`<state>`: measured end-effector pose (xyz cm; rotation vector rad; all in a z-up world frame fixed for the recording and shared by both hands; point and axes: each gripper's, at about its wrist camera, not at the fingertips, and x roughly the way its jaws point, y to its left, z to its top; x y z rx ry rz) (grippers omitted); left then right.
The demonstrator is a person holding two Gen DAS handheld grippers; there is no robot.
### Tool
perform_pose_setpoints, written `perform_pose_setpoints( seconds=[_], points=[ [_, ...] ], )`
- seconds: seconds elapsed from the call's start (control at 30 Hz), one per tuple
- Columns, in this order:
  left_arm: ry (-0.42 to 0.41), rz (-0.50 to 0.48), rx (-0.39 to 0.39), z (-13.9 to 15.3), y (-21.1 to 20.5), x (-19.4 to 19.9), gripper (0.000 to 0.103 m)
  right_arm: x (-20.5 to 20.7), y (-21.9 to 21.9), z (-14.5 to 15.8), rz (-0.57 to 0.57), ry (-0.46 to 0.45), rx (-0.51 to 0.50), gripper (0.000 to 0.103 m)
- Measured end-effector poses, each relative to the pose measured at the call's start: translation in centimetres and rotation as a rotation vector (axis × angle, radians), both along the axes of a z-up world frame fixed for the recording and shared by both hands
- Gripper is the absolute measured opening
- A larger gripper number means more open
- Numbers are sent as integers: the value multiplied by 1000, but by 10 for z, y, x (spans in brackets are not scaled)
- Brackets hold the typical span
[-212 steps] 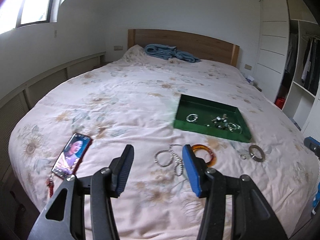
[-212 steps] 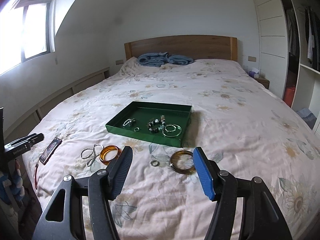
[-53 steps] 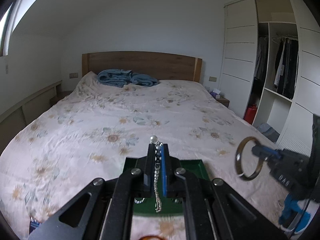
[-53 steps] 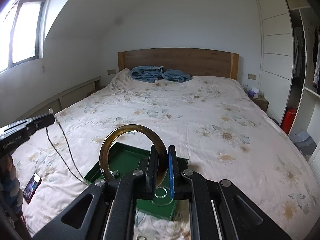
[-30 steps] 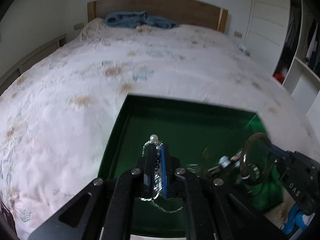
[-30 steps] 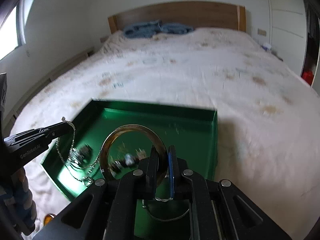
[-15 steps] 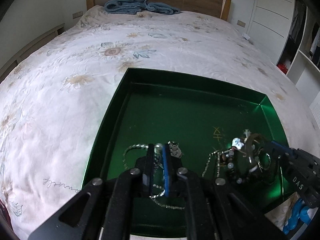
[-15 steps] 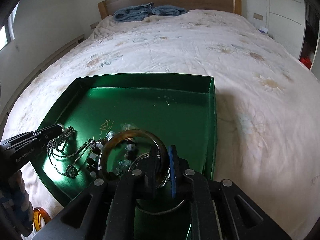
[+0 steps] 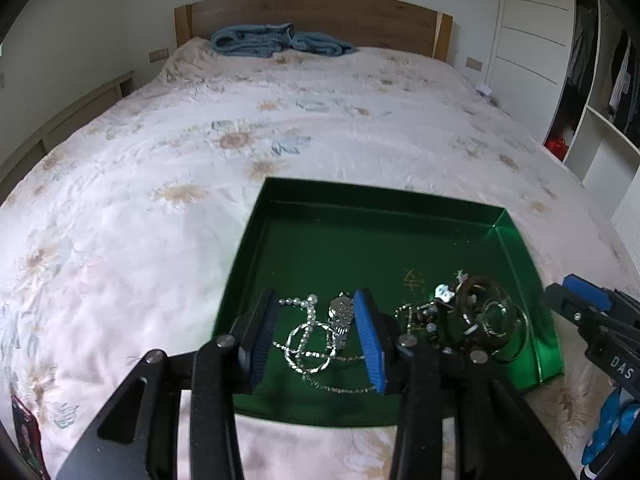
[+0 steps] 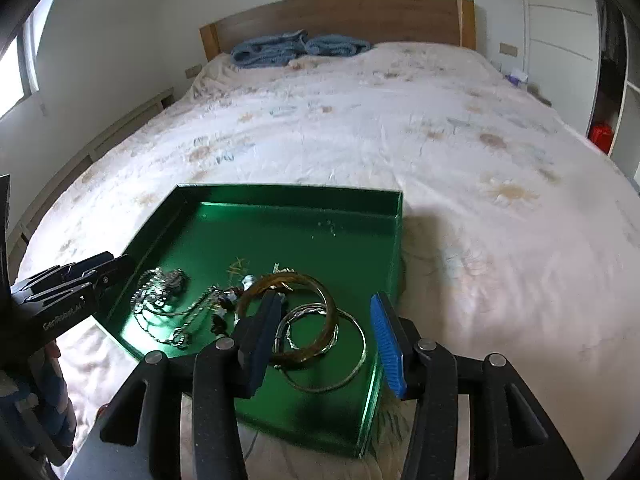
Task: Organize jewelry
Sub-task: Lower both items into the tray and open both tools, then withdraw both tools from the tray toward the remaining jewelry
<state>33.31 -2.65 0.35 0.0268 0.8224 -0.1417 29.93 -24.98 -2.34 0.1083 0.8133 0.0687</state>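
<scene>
A green tray lies on the bed. My left gripper is open over the tray's near left part, with a silver chain necklace lying in the tray between its fingers. My right gripper is open over the tray's near right part. A brown bangle lies in the tray below it, on top of silver rings and beaded pieces. The bangle also shows in the left wrist view. Both grippers are empty.
The bed has a floral cover and a blue blanket at the wooden headboard. A phone lies at the bed's near left edge. A wardrobe with shelves stands to the right.
Both grippers have opened. The left let go of the chain necklace and the right let go of the brown bangle; both pieces now lie in the tray.
</scene>
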Motion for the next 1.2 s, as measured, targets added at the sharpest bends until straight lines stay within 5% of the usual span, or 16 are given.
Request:
perform_pose_setpoints(
  seconds=[0.47,1.2],
  points=[
    [-56,-19,-51,42,14,-58,38,-68,4,58,19,-104,-29,54],
    [-118,-81,16,79,36,-170,38,-180,13,108,67,-241,-74,54]
  ],
)
